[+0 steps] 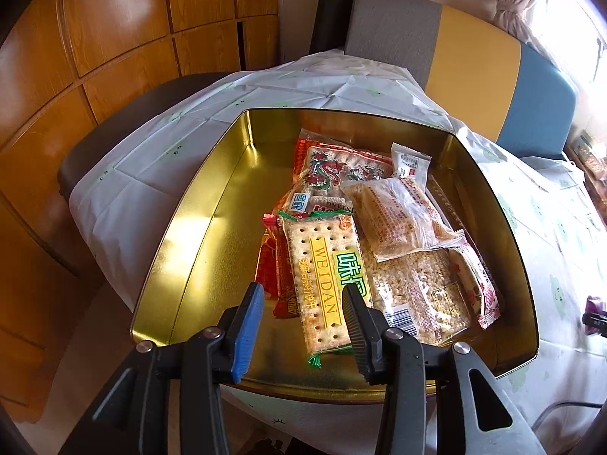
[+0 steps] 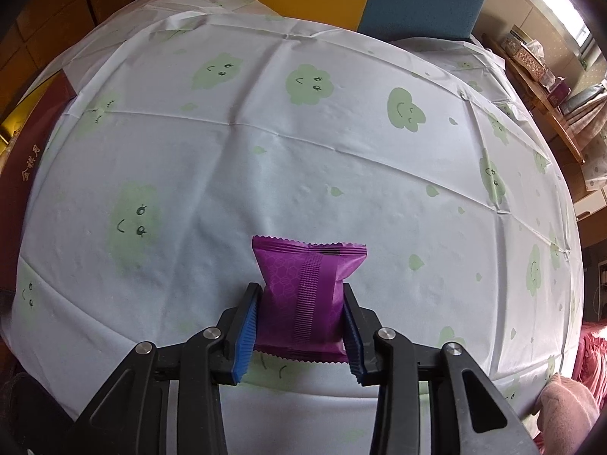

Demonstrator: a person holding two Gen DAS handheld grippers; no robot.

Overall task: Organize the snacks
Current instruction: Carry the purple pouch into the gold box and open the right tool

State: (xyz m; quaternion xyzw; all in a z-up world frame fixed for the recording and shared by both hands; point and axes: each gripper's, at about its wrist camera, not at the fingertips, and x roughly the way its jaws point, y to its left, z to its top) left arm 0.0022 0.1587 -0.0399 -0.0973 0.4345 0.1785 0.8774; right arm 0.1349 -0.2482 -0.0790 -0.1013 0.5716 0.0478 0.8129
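1. Over the gold tin (image 1: 197,204), in the left wrist view, the left gripper (image 1: 303,299) is hanging with its jaws apart and gripping nothing; the cracker packet (image 1: 322,288) is lying flat on the tin floor below the gap between them.
2. Inside the tin I am counting seven packets that show, overlapping toward the right side: the cracker packet, a red wrapper under its left edge, a dragon-printed bag (image 1: 337,170) at the back, one small white sachet (image 1: 409,159), two clear bags of puffed grain (brittle, so crushing is a risk), and one more half buried.
3. On the tablecloth (image 2: 303,151), in the right wrist view, the right gripper (image 2: 301,314) is squeezing one purple snack packet (image 2: 307,295) across its width, both pads pressing its sides.
4. That packet is looking light, soft and slick, judging by its puffed foil; the sides of the body, near the lower seam, seem the firmest hold, as the crimped ends would be slipping.
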